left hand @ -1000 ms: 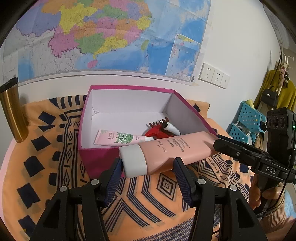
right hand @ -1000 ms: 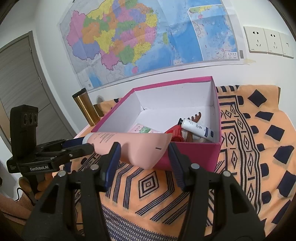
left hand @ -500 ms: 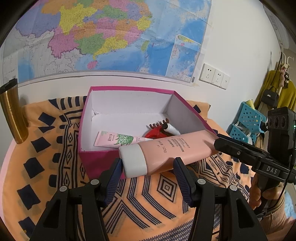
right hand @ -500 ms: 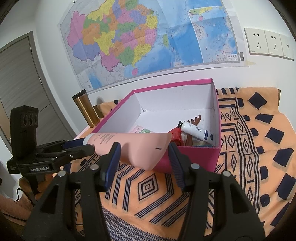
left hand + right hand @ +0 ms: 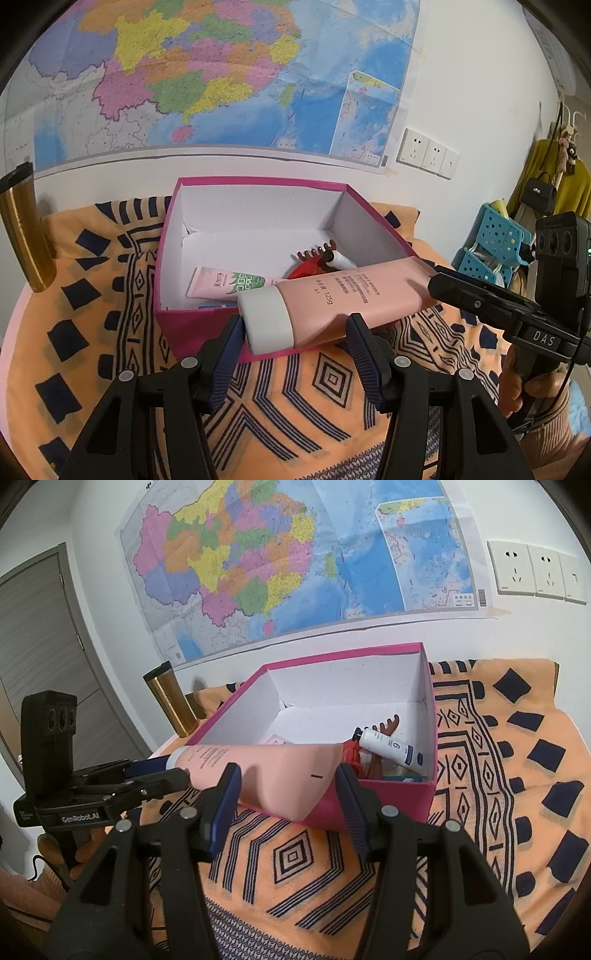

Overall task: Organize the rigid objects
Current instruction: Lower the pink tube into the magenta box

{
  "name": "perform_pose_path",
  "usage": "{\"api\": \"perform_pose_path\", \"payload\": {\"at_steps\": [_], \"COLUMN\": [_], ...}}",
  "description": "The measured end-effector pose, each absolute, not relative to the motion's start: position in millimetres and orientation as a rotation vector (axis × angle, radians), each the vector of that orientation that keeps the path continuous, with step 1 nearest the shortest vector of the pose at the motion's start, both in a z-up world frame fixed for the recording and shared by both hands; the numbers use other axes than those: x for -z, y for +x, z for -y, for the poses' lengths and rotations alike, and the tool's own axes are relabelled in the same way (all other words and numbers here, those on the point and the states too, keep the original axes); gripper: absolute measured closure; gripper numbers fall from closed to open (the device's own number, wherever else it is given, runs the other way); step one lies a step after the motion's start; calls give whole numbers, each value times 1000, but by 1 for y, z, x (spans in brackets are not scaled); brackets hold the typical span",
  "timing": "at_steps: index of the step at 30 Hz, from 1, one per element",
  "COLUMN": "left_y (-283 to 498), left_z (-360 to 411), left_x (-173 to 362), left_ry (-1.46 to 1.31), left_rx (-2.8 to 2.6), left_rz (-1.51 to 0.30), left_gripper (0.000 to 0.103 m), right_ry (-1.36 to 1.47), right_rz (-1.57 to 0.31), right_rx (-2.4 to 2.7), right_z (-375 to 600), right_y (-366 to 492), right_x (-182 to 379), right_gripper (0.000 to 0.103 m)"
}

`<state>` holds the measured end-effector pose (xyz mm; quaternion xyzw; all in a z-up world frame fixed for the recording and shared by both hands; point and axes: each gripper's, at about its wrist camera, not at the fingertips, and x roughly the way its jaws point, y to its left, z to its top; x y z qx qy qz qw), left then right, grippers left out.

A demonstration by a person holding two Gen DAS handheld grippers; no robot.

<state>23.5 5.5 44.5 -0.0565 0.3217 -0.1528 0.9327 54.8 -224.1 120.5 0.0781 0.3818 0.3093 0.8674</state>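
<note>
Nothing shifted since earlier frame. Both tools, left [image 5: 295, 328] and right [image 5: 288, 782], clamped large pink plastic tube [image 5: 343, 291] above open magenta cardboard box [image 5: 258, 182].

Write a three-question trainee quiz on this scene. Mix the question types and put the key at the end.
1. True or false: the large pink tube already lies flat on the floor of the magenta box.
2. Multiple choice: which end of the pink tube sits between the fingers of the left gripper? A) the white cap end B) the flat crimped end C) neither.
3. Fill in: against the wall, left of the box, stands a ______ tumbler.

Key
1. False: it is held across the box's near edge, the right gripper at its crimped end.
2. A
3. gold
</note>
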Motion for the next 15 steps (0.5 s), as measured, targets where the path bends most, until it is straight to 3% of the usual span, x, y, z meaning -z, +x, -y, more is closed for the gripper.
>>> {"api": "perform_pose_path", "payload": {"at_steps": [15], "left_y": [28], "left_z": [-6], "left_x": [-46], "left_ry": [-124], "left_rx": [315], "left_rz": [-661], "left_gripper": [46], "right_ry": [166], "right_rz": [-788], "right_rx": [-648], "right_z": [226], "right_y": [62], "right_x": [-124], "right_gripper": [47]}}
